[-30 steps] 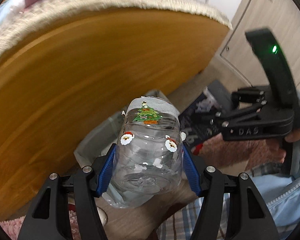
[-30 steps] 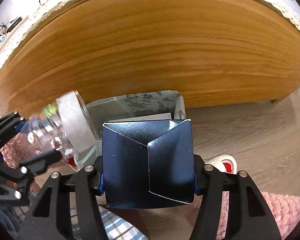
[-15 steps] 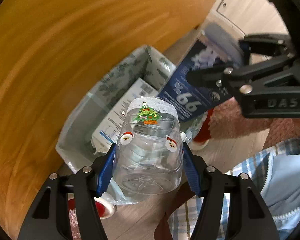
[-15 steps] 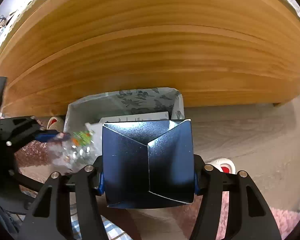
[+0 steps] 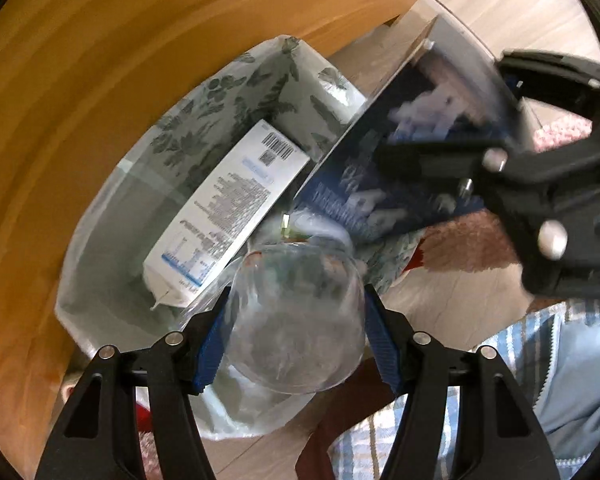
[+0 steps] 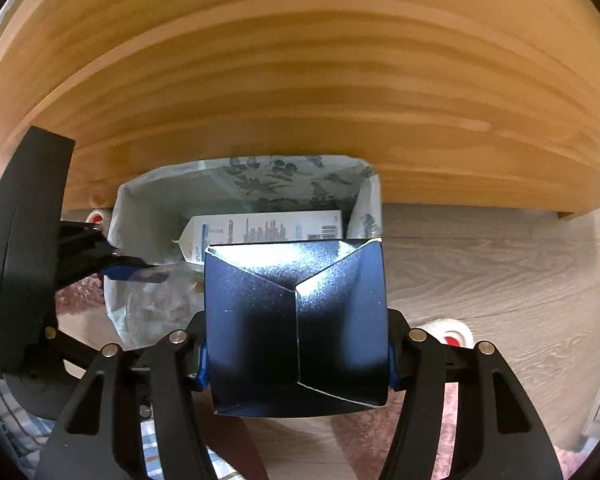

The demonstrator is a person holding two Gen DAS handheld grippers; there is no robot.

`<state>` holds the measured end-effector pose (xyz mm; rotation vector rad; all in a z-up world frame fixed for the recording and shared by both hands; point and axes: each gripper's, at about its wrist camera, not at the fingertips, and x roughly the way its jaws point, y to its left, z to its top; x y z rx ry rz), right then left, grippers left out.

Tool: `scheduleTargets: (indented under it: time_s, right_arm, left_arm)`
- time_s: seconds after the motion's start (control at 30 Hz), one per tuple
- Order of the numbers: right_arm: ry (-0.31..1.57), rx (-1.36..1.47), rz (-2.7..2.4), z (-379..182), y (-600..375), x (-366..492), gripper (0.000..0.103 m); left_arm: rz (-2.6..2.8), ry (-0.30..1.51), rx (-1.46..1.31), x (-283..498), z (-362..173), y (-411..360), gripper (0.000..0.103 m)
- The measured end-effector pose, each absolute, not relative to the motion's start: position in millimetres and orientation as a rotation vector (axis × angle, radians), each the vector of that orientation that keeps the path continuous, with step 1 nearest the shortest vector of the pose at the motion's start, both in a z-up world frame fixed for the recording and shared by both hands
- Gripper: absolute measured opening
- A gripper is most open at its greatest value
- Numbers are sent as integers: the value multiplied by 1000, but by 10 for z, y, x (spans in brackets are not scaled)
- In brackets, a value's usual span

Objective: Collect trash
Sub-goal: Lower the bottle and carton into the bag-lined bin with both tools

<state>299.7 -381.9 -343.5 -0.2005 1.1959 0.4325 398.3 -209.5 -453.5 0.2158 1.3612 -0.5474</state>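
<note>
My left gripper (image 5: 296, 332) is shut on a clear plastic bottle (image 5: 296, 320), held bottom towards the camera over the near rim of a bin lined with a leaf-print bag (image 5: 204, 128). A white carton (image 5: 228, 216) lies inside the bin. My right gripper (image 6: 296, 356) is shut on a dark blue carton (image 6: 296, 328), which hangs over the bin's right near corner (image 6: 364, 184). In the left wrist view that blue carton (image 5: 404, 168) and the right gripper (image 5: 540, 184) sit at the upper right. In the right wrist view the left gripper (image 6: 128, 272) reaches into the bin from the left.
A wooden furniture panel (image 6: 300, 80) rises directly behind the bin. Pale wood floor (image 6: 480, 272) spreads to the right, with a pink rug (image 5: 460, 248) near me. A white-and-red slipper (image 6: 448, 332) lies right of the bin. A person's checked clothing (image 5: 500, 360) is at the lower right.
My left gripper has swung downward with the bottle, from facing the wooden panel to hanging over the bin's opening. The right gripper with the blue carton sank slightly nearer the bin.
</note>
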Motion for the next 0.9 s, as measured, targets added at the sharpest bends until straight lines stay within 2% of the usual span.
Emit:
scheduleTargets:
  time_s: [0.6,0.9]
  right_arm:
    - [1305,-287,458,-3879,-3494,2962,58]
    - [1343,-264,438,-3939,-3510,3169,58]
  left_arm:
    - [-642,1413,160,4549,-4944,-2269,60]
    - [-654,1355,98,4735,-5054,-2249,59]
